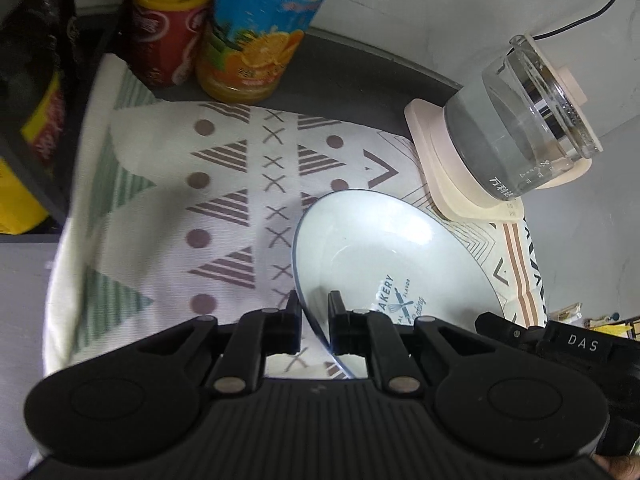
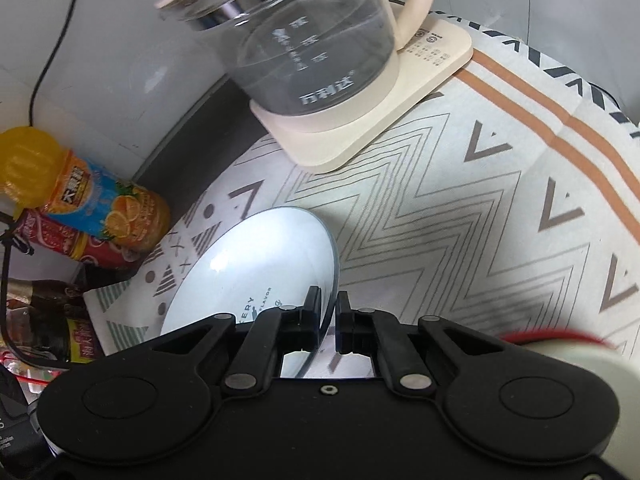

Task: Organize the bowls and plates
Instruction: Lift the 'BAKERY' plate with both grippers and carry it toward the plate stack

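On the left stand the bottles: a red plastic bottle with a red label and, just beside it, an orange juice bottle with a blue label. They sit at the back edge of the surface, past a white cloth with brown triangles, dots and crosses that covers it.

The left tool has its two black fingers pressed together on the near rim of a round white plate with a thin dark edge and blue "BAKERY" writing. The plate is tilted, with one side higher than the other, above the cloth.

The right tool is clamped on the same plate, on the opposite rim. So both tools hold one plate between them.

Farther right a clear glass kettle with a cream handle stands on its flat cream base. The base rests on the cloth, near the plate but not touching it. A thin black cord runs down the grey wall behind.
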A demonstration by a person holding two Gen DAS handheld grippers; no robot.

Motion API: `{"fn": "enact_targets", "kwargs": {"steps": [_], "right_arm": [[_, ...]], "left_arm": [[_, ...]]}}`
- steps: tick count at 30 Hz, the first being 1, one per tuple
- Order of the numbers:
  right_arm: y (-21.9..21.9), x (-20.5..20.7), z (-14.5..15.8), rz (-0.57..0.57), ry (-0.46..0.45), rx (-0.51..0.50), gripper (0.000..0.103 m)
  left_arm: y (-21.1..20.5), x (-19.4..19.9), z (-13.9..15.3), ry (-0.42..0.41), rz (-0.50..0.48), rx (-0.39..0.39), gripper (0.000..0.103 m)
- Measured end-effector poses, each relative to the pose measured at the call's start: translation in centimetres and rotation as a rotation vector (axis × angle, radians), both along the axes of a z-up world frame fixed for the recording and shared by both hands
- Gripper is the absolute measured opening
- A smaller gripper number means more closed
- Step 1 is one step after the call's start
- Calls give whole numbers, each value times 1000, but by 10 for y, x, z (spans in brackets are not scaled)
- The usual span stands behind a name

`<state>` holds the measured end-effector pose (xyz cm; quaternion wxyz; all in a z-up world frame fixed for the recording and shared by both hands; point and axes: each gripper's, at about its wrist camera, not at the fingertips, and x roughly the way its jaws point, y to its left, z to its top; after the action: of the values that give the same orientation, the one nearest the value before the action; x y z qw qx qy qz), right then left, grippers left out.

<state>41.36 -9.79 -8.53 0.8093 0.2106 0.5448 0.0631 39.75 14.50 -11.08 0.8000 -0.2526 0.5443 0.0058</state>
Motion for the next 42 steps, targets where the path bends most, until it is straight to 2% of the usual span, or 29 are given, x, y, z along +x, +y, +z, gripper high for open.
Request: {"fn": "enact_targets", "kwargs": {"steps": [7,16,26,35,42], "right_arm": [[20,-25,8,-32,-26,9,7],[33,-48,22,-43,-79,6,7],[40,-74,43,46,-179,12,7],[46,-120,43,124,-209,38,7],[58,-152,38,216,-212,22,7]], "left_arm": [[12,-16,7,-24,-51,21,11],[22,-38,22,-53,-43,20,11],[25,-91,44,-129,-6,46,11],[30,-155,48,-110,64,85,12],[33,-194,41,-83,110,89,12]]}}
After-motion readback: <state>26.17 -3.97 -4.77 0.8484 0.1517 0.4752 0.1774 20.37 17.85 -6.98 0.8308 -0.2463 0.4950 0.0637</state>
